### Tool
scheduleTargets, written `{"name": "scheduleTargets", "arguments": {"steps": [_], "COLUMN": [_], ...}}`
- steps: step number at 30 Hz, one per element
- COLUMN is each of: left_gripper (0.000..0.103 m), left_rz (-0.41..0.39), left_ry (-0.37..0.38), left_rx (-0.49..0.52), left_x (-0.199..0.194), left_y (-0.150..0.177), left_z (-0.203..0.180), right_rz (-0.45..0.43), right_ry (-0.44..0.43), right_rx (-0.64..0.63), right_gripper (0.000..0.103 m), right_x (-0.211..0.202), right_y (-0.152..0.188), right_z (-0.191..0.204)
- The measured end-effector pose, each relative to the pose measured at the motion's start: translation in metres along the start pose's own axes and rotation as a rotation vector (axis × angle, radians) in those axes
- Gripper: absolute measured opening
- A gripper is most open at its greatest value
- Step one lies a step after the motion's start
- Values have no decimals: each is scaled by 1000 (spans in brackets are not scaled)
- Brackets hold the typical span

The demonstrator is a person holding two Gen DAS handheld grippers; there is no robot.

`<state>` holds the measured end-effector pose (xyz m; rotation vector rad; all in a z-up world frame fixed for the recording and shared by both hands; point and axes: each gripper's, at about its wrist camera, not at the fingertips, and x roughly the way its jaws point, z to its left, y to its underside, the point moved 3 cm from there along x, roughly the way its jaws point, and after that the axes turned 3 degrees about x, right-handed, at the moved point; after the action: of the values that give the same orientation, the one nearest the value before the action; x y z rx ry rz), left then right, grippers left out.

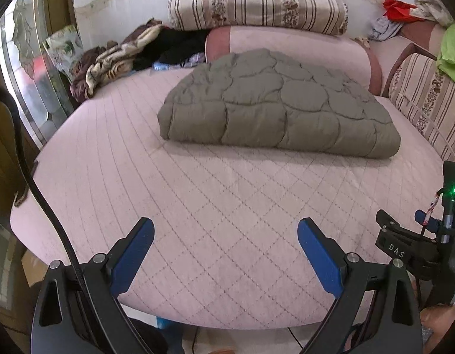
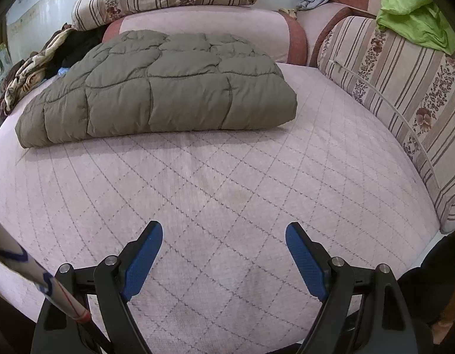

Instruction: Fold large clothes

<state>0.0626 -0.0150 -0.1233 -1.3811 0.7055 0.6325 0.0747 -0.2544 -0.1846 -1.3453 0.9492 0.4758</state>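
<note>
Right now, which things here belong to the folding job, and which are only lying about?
For the job:
olive quilted garment
pink quilted surface

Lying about:
striped cushion
green cloth
red cloth
brown patterned blanket

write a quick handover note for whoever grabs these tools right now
Left tool: open, empty, over the near part of the pink quilted mattress.
Right tool: open, empty, also over the near mattress.
Olive quilted jacket: lies folded in a compact bundle further back on the mattress, clear of both tools.
Done: the jacket looks folded.
Left: check the fold is neat; loose clothes sit at the back left, if they count.
</note>
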Motion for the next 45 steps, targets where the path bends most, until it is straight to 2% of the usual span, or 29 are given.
{"name": "scheduleTargets", "arguments": {"steps": [20, 30, 36, 45], "left_gripper": [97, 97, 97, 97], "left_rz": [84, 87, 69, 72], "left_ry": [38, 23, -19, -39], "left_rx": [1, 10, 17, 7], "left_x": [23, 25, 25, 25], "left_y": [14, 18, 19, 22], "left_z": [0, 1, 8, 14], "right_rz": [35, 37, 49, 22], "right_ry": [37, 37, 37, 19], "right_rx": [-24, -51, -69, -93], "right_gripper": [89, 89, 89, 89], "right_x": [12, 9, 9, 3], "right_y": [3, 10, 13, 15], "right_z": [8, 19, 24, 29]}}
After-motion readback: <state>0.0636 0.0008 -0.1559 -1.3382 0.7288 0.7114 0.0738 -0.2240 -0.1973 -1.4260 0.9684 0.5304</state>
